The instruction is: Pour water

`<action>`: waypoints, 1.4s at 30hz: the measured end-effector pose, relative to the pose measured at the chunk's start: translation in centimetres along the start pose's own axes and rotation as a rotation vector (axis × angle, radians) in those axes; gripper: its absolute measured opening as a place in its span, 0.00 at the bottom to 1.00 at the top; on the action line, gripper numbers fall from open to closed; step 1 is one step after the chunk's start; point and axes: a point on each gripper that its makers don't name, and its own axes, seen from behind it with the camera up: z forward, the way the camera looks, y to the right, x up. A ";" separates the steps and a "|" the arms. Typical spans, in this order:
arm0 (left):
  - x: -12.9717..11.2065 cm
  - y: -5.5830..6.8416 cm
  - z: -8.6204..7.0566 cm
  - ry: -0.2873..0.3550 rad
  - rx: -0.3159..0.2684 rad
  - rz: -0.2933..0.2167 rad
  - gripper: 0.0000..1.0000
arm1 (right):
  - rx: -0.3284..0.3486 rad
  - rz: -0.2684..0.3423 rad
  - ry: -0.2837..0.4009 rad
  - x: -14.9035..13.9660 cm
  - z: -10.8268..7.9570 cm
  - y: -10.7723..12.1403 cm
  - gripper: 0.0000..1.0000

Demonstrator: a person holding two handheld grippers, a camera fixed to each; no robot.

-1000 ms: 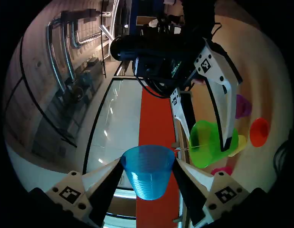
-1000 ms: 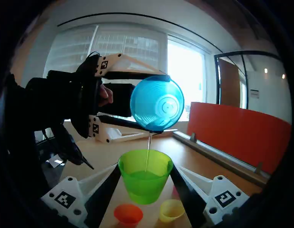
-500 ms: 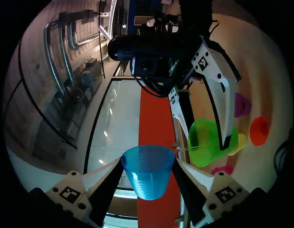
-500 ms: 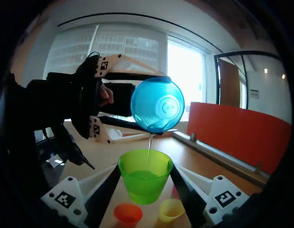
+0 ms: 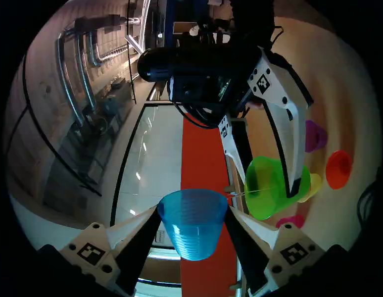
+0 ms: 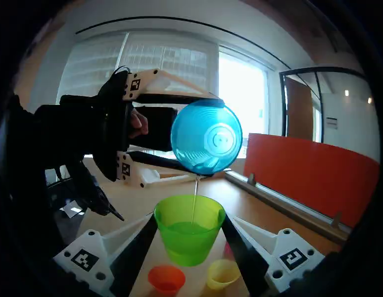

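Observation:
My left gripper [image 5: 192, 232] is shut on a blue cup [image 5: 192, 228], tipped on its side. In the right gripper view that blue cup [image 6: 206, 137] hangs above a green cup [image 6: 189, 234], its mouth facing me, and a thin stream of water [image 6: 194, 198] falls from its rim into the green cup. My right gripper [image 6: 189, 237] is shut on the green cup, which stands upright and partly filled. In the left gripper view the right gripper [image 5: 263, 163] holds the green cup [image 5: 270, 185] to the right of the blue one.
On the wooden table [image 6: 142, 203] below lie an orange cup [image 6: 167, 280] and a yellow cup [image 6: 224, 273]; a purple cup [image 5: 315, 137] and a pink cup [image 5: 289, 221] are nearby. An orange partition [image 6: 315, 173] runs along the table's right edge. A hand [image 6: 136, 123] grips the left gripper.
The blue cup has shifted slightly up and to the right in the right gripper view while the stream keeps running. Both grippers otherwise hold steady.

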 end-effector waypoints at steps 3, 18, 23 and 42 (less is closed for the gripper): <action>-0.2 -0.1 0.2 0.000 -0.001 0.000 0.87 | 0.000 0.002 0.000 0.0 0.0 0.0 0.91; -0.3 -0.2 0.5 0.001 0.002 0.009 0.87 | 0.002 -0.002 0.000 0.1 0.1 -0.2 0.92; -0.3 -0.1 0.4 -0.001 0.003 0.011 0.87 | 0.002 -0.003 0.000 0.3 0.1 -0.3 0.92; -0.3 -0.1 0.3 -0.002 0.006 0.015 0.87 | -0.002 -0.003 0.004 0.5 0.1 0.0 0.92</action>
